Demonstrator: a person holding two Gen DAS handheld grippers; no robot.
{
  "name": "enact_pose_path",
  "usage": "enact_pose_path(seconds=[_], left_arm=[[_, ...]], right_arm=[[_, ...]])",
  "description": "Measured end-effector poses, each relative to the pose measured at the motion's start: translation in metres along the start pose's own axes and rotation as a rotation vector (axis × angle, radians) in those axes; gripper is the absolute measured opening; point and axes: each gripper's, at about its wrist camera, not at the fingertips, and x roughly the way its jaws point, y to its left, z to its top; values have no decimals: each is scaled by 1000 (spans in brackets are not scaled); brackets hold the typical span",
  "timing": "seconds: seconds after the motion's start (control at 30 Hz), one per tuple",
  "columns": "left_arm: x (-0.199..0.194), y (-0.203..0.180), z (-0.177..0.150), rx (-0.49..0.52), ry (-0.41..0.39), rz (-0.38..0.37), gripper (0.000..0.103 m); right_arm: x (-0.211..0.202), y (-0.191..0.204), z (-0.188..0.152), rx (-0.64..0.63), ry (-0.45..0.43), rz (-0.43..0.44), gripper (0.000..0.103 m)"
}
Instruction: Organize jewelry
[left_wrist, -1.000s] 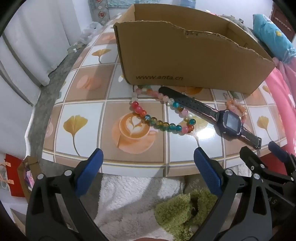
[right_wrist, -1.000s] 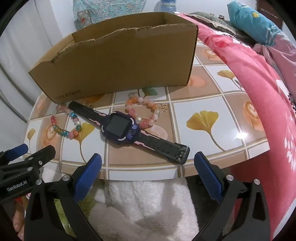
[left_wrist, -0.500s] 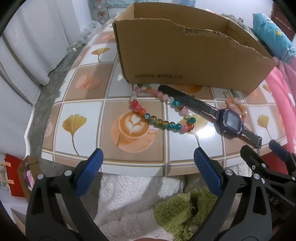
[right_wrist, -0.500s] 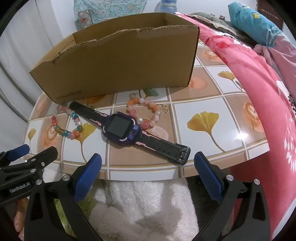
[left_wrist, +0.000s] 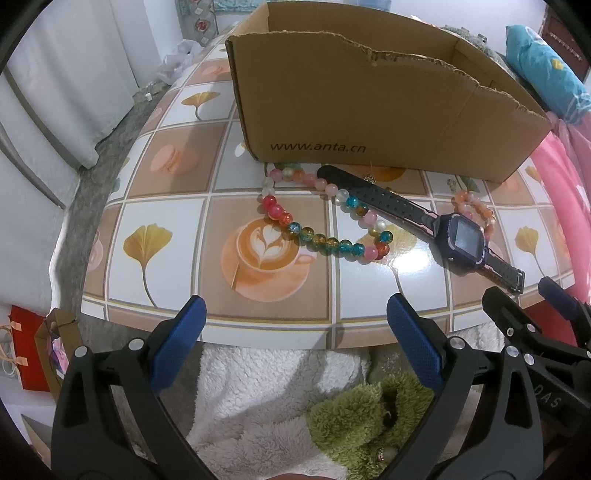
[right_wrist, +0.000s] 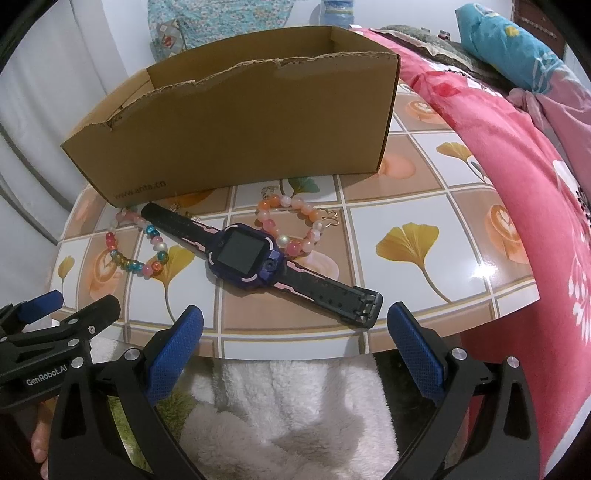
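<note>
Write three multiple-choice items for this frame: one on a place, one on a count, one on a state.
1. Where does the dark purple smartwatch lie?
A. inside the box
B. on the tiled tabletop, before the brown cardboard box
C. on the floor

2. How many beaded bracelets show?
A. one
B. two
C. four

3. The right hand-held gripper is:
A. open, empty
B. shut on the watch
C. shut on beads

B: it rests before the box.
B: multicoloured bead bracelet and orange-pink bead bracelet.
A: fingers apart, nothing between.

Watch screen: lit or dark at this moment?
Dark. The watch lies face up on the table, its screen plain black with no display, only a faint glare.
</note>
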Motion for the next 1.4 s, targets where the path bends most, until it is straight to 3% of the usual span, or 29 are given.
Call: enact_pose_path(seconds=[1.4], left_arm=[[6,-2,-1,4,27,-1,95]], right_arm=[[2,-2,-2,2,3,6,98]])
